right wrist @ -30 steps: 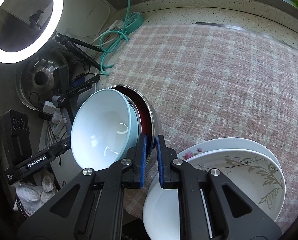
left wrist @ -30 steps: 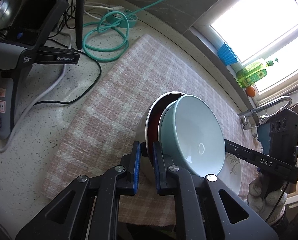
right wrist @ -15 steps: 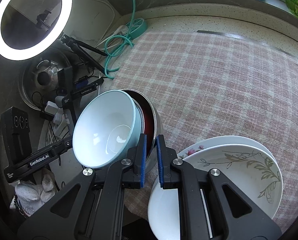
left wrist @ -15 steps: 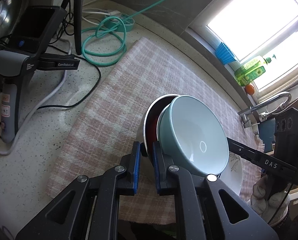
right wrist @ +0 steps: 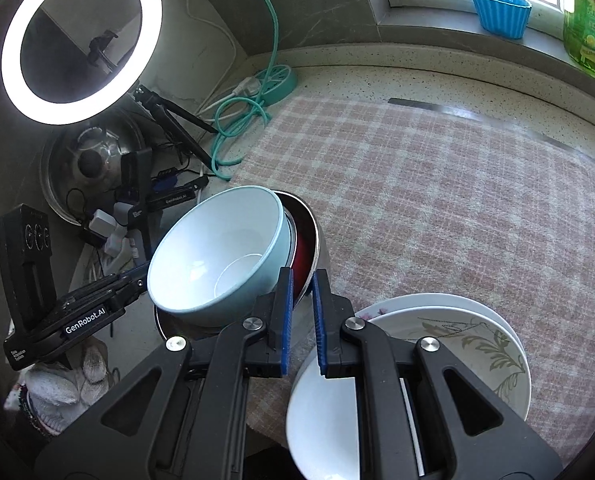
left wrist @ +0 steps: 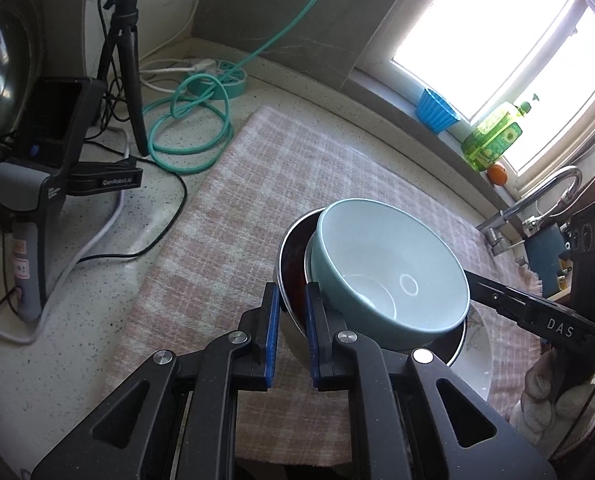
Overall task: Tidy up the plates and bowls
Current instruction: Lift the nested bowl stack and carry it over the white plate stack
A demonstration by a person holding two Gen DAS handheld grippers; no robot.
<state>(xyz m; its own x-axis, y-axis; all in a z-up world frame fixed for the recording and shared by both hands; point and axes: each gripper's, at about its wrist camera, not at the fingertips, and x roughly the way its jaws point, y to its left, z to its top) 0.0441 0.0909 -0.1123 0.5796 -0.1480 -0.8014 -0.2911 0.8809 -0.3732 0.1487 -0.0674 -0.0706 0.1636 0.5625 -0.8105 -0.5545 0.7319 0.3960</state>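
A steel bowl with a red inside (left wrist: 293,280) (right wrist: 306,248) is held in the air above the checked cloth, with a light blue bowl (left wrist: 393,272) (right wrist: 221,256) nested tilted in it. My left gripper (left wrist: 291,336) is shut on the steel bowl's rim on one side. My right gripper (right wrist: 300,320) is shut on the rim on the other side. Stacked white plates with a leaf pattern (right wrist: 457,344) (left wrist: 479,356) lie on the cloth near its front edge, below the bowls.
The pink checked cloth (right wrist: 437,184) covers the speckled counter (left wrist: 57,360). A teal cable coil (left wrist: 189,136), a tripod (left wrist: 125,60) with a ring light (right wrist: 77,40), and a charging dock (left wrist: 37,192) stand at the left. A tap (left wrist: 537,200), blue cup (right wrist: 499,10) and green bottle (left wrist: 493,140) are by the window.
Both grippers have lifted the nested bowls higher above the cloth and levelled them somewhat. The plates have not moved.
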